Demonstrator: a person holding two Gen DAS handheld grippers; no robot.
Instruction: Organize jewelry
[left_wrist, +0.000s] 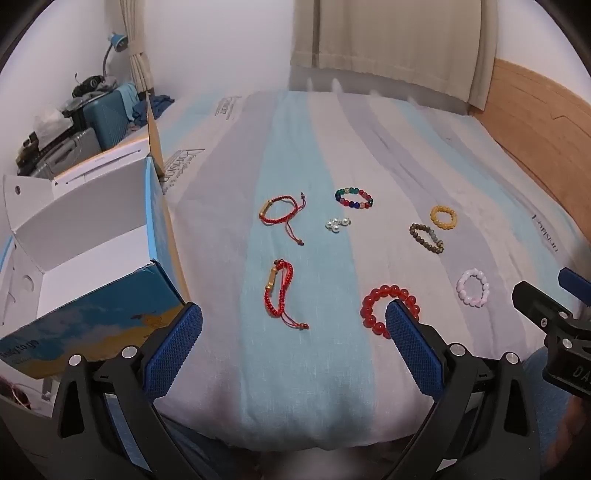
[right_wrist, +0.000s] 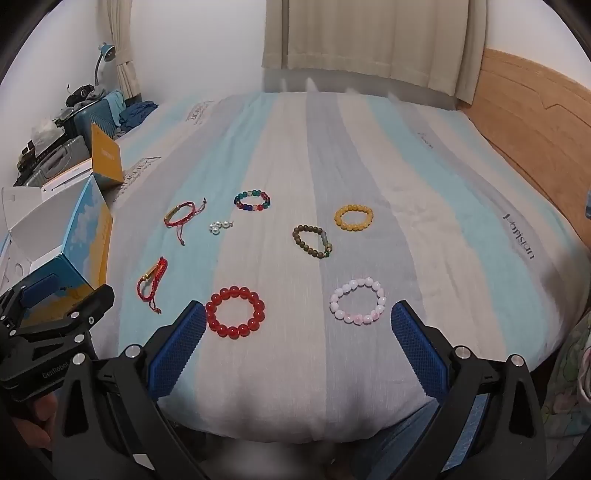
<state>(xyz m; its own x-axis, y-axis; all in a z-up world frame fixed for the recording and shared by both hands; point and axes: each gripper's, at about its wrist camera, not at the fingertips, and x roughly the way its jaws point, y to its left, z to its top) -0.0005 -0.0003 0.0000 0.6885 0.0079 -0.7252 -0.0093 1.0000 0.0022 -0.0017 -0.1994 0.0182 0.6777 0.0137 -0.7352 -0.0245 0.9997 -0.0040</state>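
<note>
Several bracelets lie on the striped bed cover (right_wrist: 443, 206). A red bead bracelet (right_wrist: 235, 311) and a pink bead bracelet (right_wrist: 358, 301) lie nearest. Farther off lie a brown bead one (right_wrist: 312, 241), a yellow one (right_wrist: 353, 218), a multicolour one (right_wrist: 252, 200), pearls (right_wrist: 219, 226) and two red cord bracelets (right_wrist: 180, 215) (right_wrist: 152, 283). An open blue and white box (left_wrist: 88, 258) stands at the left. My left gripper (left_wrist: 293, 317) is open above the cover, near the red bead bracelet (left_wrist: 375, 314). My right gripper (right_wrist: 298, 317) is open and empty between the red and pink bracelets.
A wooden headboard (right_wrist: 535, 122) runs along the right. Curtains (right_wrist: 369, 37) hang behind the bed. Suitcases and clutter (left_wrist: 74, 125) stand at the far left with a blue lamp (left_wrist: 117, 42). A second orange and white box (right_wrist: 105, 157) stands behind the open one.
</note>
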